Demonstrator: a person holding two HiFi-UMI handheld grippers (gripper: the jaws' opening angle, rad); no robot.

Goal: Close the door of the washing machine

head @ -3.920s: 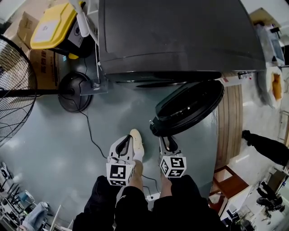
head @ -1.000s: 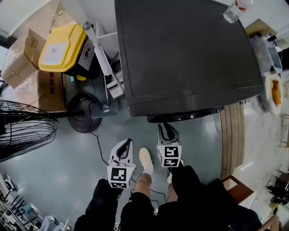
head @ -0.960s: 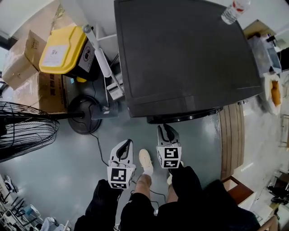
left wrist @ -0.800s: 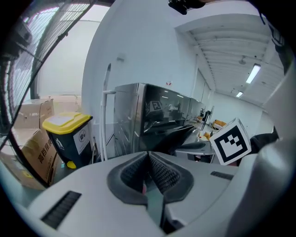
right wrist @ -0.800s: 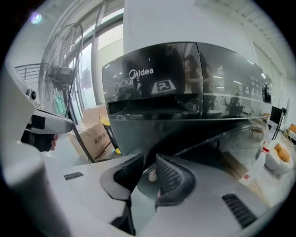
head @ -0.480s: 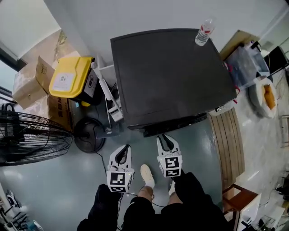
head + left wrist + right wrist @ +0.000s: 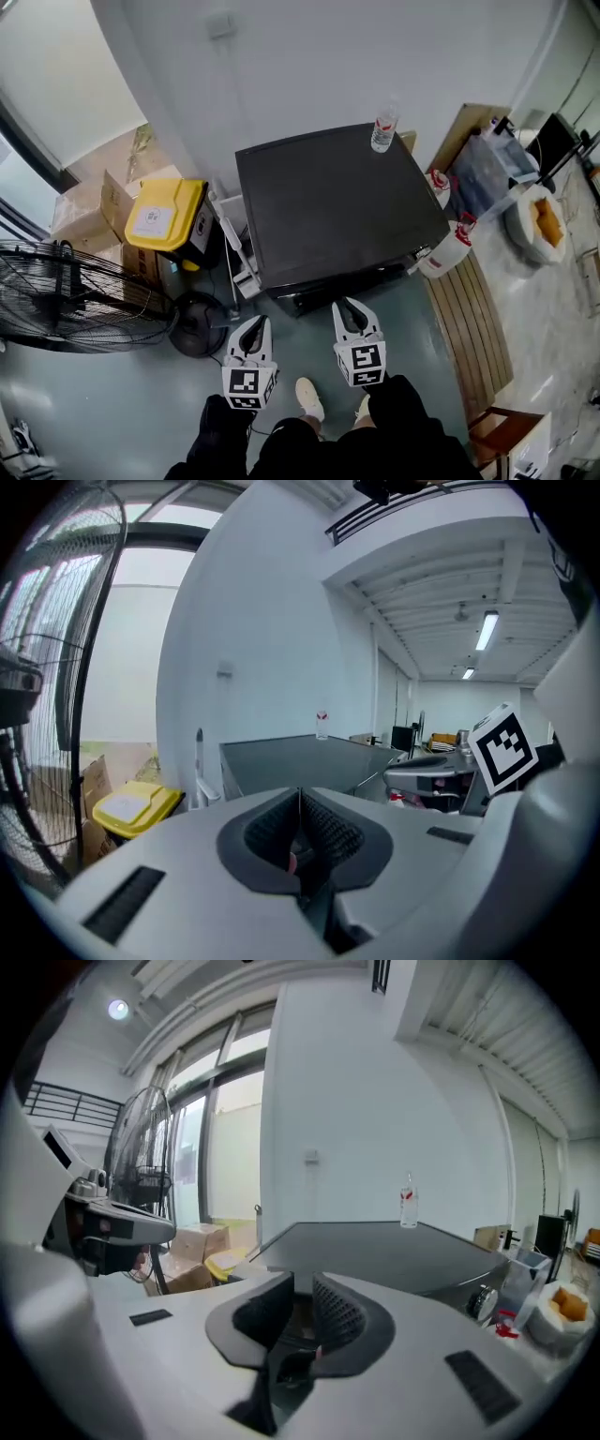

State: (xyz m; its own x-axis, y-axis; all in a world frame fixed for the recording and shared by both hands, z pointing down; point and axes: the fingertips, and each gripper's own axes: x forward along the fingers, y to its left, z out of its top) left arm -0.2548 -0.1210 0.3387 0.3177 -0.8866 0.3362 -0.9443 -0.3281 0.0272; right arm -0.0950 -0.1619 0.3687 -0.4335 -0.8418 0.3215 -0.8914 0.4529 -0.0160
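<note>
Dark grey washing machine (image 7: 337,202) sits ahead, below both grippers, its door (image 7: 342,289) seemingly shut though barely visible. Stiff hinged panel: I'd push at its rim. My left gripper (image 7: 251,330) jaws together; right gripper (image 7: 349,314) closing, empty.

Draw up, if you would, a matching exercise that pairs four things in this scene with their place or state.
Things
1. plastic bottle
2. bin
3. fan
4. left tongs

Place or state
A. shut, empty
B. yellow-lidded, just left of the washing machine
C. on the machine's top, at its far right corner
D. on the floor, far left in the head view

Pairs: 1-C, 2-B, 3-D, 4-A
</note>
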